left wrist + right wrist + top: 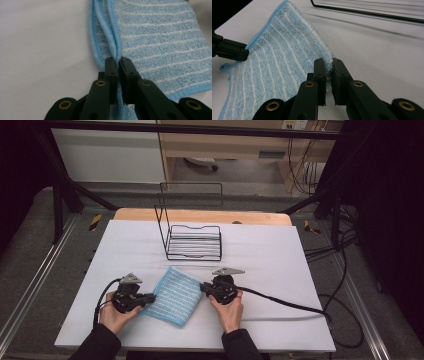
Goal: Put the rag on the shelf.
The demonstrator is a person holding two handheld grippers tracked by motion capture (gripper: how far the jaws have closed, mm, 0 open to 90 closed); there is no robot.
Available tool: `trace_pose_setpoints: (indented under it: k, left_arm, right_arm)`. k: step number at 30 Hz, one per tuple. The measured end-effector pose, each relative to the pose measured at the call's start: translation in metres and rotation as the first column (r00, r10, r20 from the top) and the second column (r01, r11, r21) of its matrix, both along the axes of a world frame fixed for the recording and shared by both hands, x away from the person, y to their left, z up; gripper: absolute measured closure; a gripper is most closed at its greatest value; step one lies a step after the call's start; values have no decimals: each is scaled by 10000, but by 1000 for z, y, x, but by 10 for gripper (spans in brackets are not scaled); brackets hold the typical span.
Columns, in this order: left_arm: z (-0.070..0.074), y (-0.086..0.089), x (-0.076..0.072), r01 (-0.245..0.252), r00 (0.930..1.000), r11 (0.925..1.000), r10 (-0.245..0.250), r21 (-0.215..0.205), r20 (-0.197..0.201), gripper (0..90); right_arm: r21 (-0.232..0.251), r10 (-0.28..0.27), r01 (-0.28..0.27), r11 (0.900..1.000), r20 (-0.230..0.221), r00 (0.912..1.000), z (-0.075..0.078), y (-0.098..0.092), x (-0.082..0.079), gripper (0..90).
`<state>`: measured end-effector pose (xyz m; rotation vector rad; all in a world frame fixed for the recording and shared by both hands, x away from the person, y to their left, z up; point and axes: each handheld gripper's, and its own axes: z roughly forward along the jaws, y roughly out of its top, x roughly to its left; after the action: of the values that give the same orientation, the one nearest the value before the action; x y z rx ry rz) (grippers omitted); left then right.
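Observation:
A light blue cloth with white stripes (175, 295) lies folded on the white table cover (280, 265) between my two hands. My left gripper (150, 298) is at the cloth's left edge. In the left gripper view the jaws (118, 61) pinch the bunched hem layers of the cloth (160, 45). My right gripper (203, 288) is at the cloth's right edge. In the right gripper view the jaws (328, 62) squeeze a raised fold of the cloth (277, 55), and the left gripper (234, 51) grips the far edge.
A black wire rack (192, 240) with a tall back frame stands behind the cloth at mid table. A black cable (285, 302) trails right from the right gripper. A wooden table edge (200, 215) shows beyond the white cover.

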<state>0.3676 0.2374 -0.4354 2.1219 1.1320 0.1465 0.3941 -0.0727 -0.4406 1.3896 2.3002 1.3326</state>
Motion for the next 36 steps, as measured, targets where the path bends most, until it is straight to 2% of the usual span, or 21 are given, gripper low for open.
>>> trace_pose_setpoints:
  k: [5, 9, 11, 13, 16, 18, 19, 21, 22, 25, 29, 33, 36]
  left_arm:
    - [1, -7, -5, 257, 9992, 9991, -268, -351, -305, 851]
    - [1, -17, -12, 496, 9983, 9976, -511, -482, -297, 853]
    - [1, -19, -13, 506, 9982, 9974, -521, -516, -280, 854]
    - [2, -23, -16, 497, 9987, 9981, -500, -369, -91, 853]
    - [2, -23, -16, 392, 9992, 9991, -390, -154, 127, 845]
    - [3, -21, -16, 306, 9990, 9995, -303, -98, 340, 808]
    - [3, -21, -16, 234, 9987, 9997, -231, -60, 451, 771]
    - [4, -19, -14, 100, 9977, 9999, -105, 69, 663, 703]
    - [4, -18, -14, 37, 9977, 10000, -43, 93, 674, 673]
    - [2, -15, -11, -1, 9979, 9999, -6, 106, 641, 625]
    - [1, -14, -9, 40, 9980, 9998, -52, 186, 622, 608]
    - [-1, -14, -8, 87, 9988, 9999, -94, 134, 488, 626]
    - [-3, -15, -8, 264, 9991, 9996, -264, -10, 344, 699]
  right_arm:
    - [-355, 155, -157, 9992, -62, 9999, 6, -4, 8, 833]
    - [-582, 368, -367, 9976, -6, 9993, 10, -8, 19, 831]
    - [-918, 542, -523, 9944, 184, 9984, 11, -7, 23, 830]
    - [-1240, 786, -729, 9896, 420, 9960, 12, -4, 27, 830]
    - [-1409, 949, -858, 9863, 595, 9937, 9, -1, 32, 819]
    - [-1504, 914, -808, 9853, 646, 9937, 5, 0, 35, 768]
    - [-1632, 864, -721, 9840, 823, 9929, 4, 0, 34, 721]
    - [-1673, 763, -580, 9842, 1054, 9915, 6, -1, 29, 636]
    - [-1468, 734, -561, 9876, 1147, 9907, 7, -2, 25, 575]
    - [-1259, 798, -674, 9898, 963, 9921, 10, -4, 7, 494]
    - [-823, 1069, -1023, 9913, 536, 9928, 6, -4, -18, 478]
    - [-809, 1141, -1118, 9904, 252, 9931, 1, -1, -32, 480]
    - [-875, 1111, -1108, 9900, -18, 9938, -6, 1, -42, 506]
